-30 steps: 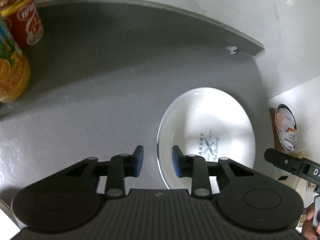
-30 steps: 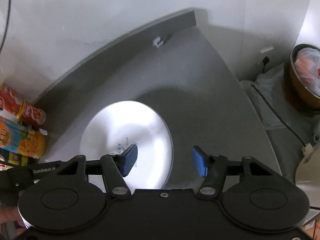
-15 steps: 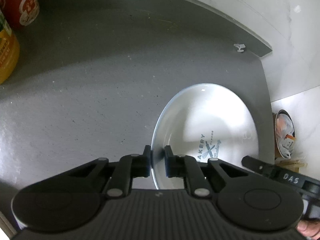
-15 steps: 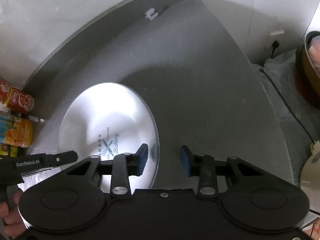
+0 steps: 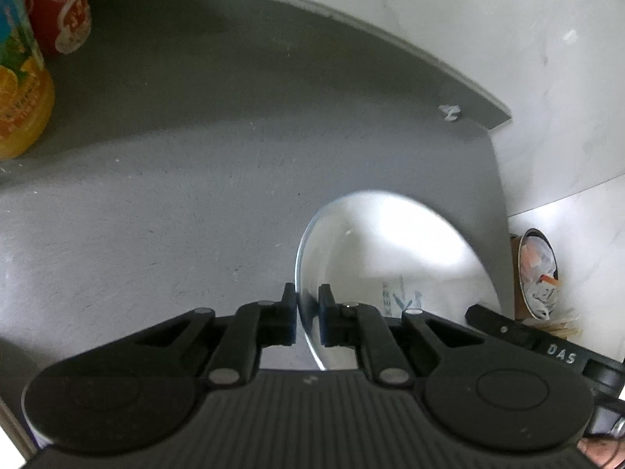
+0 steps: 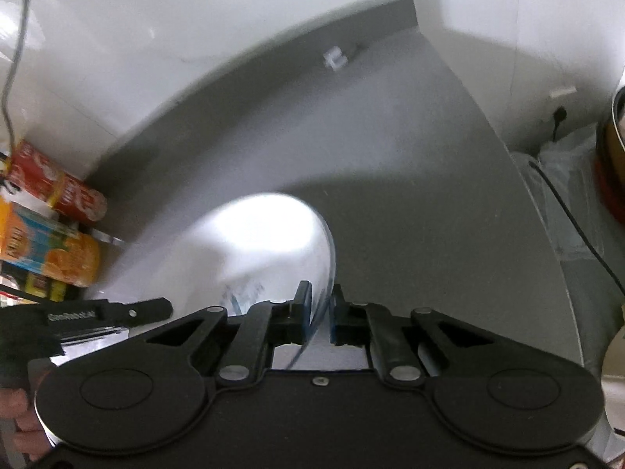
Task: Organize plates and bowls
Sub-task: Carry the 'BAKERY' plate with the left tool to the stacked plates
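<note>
Black tongs (image 5: 308, 318), silver screws, ribbed body.

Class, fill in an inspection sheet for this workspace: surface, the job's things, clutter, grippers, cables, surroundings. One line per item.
Surface: grey countertop, speckled, with a raised back edge.
Job's things: one white plate with blue print; no bowl identifiable.
Clutter: red can, orange juice carton, small white clip by the back edge.
Grippers: left gripper shut on the plate's left rim; right gripper shut on its right rim.
Cables: black cable beside the counter; thin grey wire on the wall.
Surroundings: white wall; lined bin beyond the counter's end.
</note>
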`<state>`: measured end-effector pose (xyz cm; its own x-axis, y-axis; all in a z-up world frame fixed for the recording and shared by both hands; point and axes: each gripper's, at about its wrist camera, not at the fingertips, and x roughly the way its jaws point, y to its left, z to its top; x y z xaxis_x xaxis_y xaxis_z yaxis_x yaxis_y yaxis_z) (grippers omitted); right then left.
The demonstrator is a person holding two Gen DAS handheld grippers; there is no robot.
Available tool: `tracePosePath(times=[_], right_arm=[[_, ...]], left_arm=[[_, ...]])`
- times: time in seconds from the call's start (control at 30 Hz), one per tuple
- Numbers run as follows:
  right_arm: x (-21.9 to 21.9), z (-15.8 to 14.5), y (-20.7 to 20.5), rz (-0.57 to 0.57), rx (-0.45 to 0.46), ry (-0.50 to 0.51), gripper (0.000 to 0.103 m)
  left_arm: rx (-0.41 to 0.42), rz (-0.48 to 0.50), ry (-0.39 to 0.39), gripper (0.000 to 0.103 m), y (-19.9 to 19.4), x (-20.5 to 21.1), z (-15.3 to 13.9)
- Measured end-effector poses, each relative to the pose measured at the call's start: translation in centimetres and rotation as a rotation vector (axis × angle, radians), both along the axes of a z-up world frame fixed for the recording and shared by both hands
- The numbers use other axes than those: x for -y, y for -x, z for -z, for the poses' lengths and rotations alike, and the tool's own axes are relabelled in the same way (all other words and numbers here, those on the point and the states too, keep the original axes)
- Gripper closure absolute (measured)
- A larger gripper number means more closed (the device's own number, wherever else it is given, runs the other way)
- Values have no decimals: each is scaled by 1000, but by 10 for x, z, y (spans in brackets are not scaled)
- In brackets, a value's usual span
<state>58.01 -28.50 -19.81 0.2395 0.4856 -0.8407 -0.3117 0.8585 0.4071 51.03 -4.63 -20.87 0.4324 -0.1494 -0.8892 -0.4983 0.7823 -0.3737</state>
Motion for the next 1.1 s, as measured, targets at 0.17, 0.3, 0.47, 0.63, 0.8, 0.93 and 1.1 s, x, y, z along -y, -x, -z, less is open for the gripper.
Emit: tracePosePath(times=[0.17,0.3,0.47,0.63,0.8,0.93,1.1], right_arm=[[4,-20,6,-9,54,-29,94],[6,-33,13,-12,80,-48,94],[9,-49,26,6,111,-61,94],[14,-65,48,42,148,-57,94],[13,-77,74,88,177,-58,94],[1,-84,97,112,191,-65,94],[-22,-89,126,109,200,-73,94]], left_arm=[[48,-14,-16,94,10,5,-18],[71,-19,-30,94,18,6,-35],[108,2,-29,94,32,7,-51],[145,43,-18,94,43,8,-63],[175,88,-13,94,65,2,-76],[193,103,-9,95,84,-10,-82],[204,103,-16,95,117,-34,-88]])
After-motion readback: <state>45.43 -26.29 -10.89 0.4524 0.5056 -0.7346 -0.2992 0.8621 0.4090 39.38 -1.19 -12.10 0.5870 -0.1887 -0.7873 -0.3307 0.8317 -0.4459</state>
